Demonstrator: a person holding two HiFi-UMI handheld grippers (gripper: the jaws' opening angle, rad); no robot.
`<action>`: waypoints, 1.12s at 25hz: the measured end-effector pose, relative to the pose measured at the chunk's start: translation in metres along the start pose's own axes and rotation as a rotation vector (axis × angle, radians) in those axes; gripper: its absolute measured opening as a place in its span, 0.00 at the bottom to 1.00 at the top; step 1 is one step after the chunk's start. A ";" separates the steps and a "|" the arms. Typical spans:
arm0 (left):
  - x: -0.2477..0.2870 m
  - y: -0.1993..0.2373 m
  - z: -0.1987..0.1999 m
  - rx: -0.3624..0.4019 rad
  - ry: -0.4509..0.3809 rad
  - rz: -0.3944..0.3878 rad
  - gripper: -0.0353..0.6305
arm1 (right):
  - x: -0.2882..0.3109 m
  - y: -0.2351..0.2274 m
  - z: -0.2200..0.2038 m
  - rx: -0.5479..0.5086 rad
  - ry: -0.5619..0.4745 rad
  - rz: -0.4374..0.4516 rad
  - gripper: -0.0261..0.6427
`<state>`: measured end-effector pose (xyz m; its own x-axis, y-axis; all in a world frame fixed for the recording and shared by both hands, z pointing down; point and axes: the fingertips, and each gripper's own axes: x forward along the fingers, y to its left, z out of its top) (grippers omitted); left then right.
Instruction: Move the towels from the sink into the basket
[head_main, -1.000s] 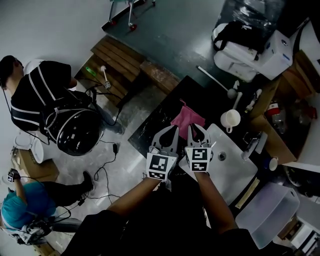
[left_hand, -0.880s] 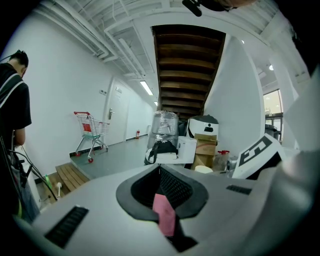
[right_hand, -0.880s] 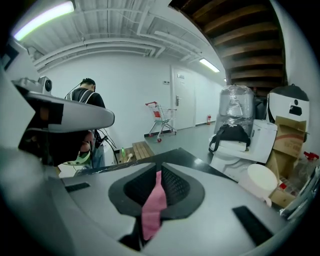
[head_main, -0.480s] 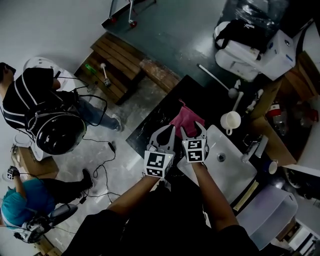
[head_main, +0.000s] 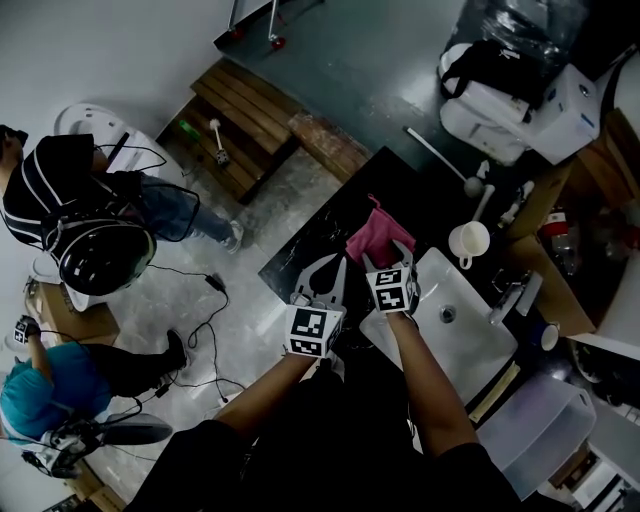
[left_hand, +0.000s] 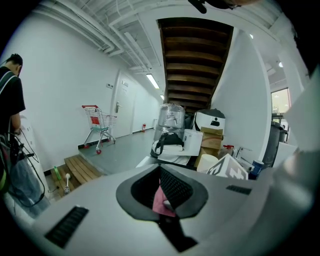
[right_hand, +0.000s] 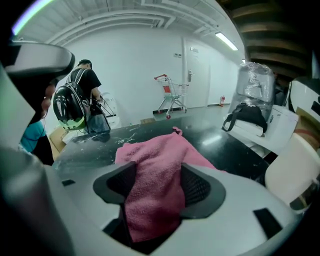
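Fingers of the right gripper (head_main: 388, 258) are opening wide, the pink towel (head_main: 378, 236) lying loose between them on the black counter (head_main: 310, 240) just beside the sink (head_main: 470, 340); the left gripper's (head_main: 335, 268) 2 fingers are pressing together.

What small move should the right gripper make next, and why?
Probably close the right gripper on the towel. Its jaws have just been opening and now stand apart around the towel, which lies on the dark counter beside the sink, not yet pinched.
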<state>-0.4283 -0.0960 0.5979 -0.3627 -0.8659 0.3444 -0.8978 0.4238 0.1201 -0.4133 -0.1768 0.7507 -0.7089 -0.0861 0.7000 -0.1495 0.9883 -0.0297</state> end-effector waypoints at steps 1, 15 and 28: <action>-0.003 0.000 -0.001 0.000 0.001 0.004 0.07 | 0.000 0.003 -0.001 -0.009 0.004 0.006 0.46; -0.036 0.007 0.015 -0.008 -0.029 0.024 0.07 | -0.032 0.034 0.007 0.063 -0.058 0.015 0.15; -0.087 -0.006 0.027 0.025 -0.092 -0.047 0.07 | -0.125 0.078 0.045 0.082 -0.218 -0.099 0.15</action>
<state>-0.3984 -0.0301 0.5416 -0.3409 -0.9058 0.2516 -0.9197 0.3768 0.1103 -0.3680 -0.0942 0.6287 -0.8188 -0.2160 0.5319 -0.2748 0.9609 -0.0328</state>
